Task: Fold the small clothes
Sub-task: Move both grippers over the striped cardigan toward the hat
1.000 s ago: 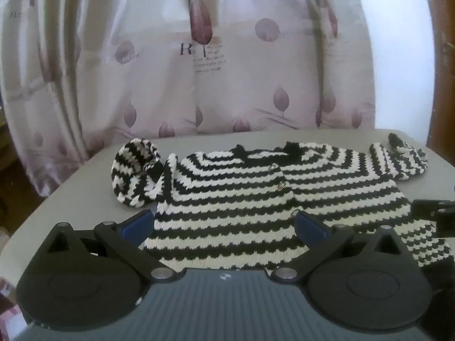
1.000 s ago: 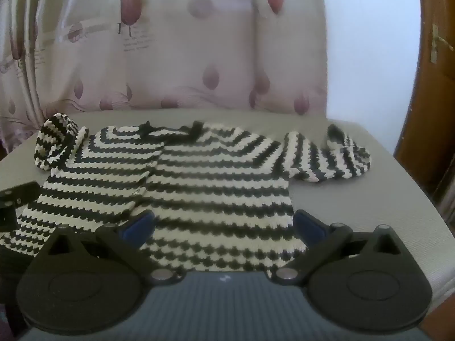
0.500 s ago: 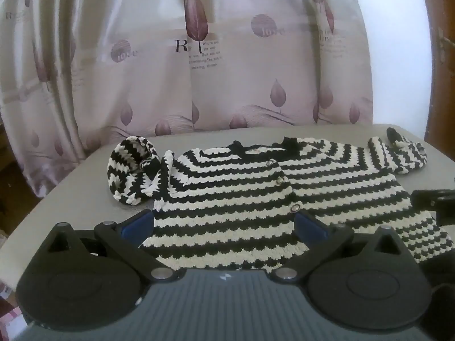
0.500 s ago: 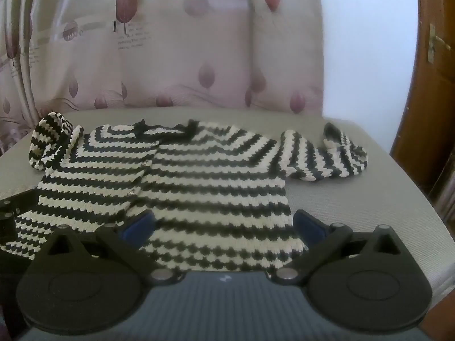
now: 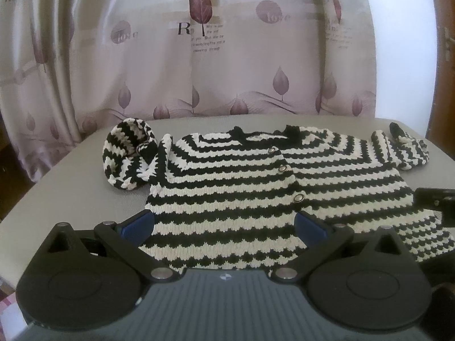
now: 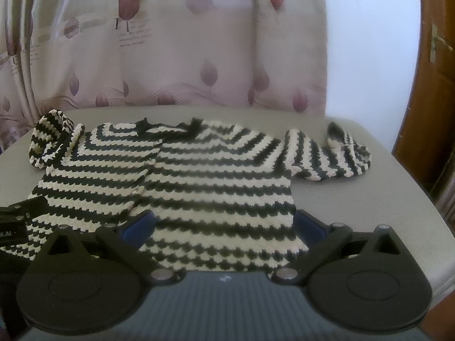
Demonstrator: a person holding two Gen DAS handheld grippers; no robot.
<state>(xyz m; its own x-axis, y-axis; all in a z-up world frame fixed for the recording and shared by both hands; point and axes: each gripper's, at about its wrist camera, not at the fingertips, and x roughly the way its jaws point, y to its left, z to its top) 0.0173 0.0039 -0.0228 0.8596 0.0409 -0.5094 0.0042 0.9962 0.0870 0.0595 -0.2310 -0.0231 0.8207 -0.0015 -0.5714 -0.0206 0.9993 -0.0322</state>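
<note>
A small black-and-white striped knit cardigan [image 5: 244, 187] lies flat, front up, on a grey table [image 5: 71, 176]. Its buttons run down the middle. Its left sleeve [image 5: 128, 153] is bunched up at the left; its right sleeve [image 6: 332, 153] is folded at the right. My left gripper [image 5: 224, 224] is open and empty, over the hem's left half. My right gripper [image 6: 223, 223] is open and empty, over the hem's right half [image 6: 221, 199]. Each gripper's edge shows in the other's view.
A pink curtain [image 5: 216, 56] with leaf prints hangs behind the table. A white wall and a brown wooden door [image 6: 438, 71] stand at the right. The table's edges [image 6: 412, 199] curve down at both sides.
Both views have shifted slightly back and up, so the cardigan sits a little lower in the frames. The cardigan has not moved and both grippers stay open.
</note>
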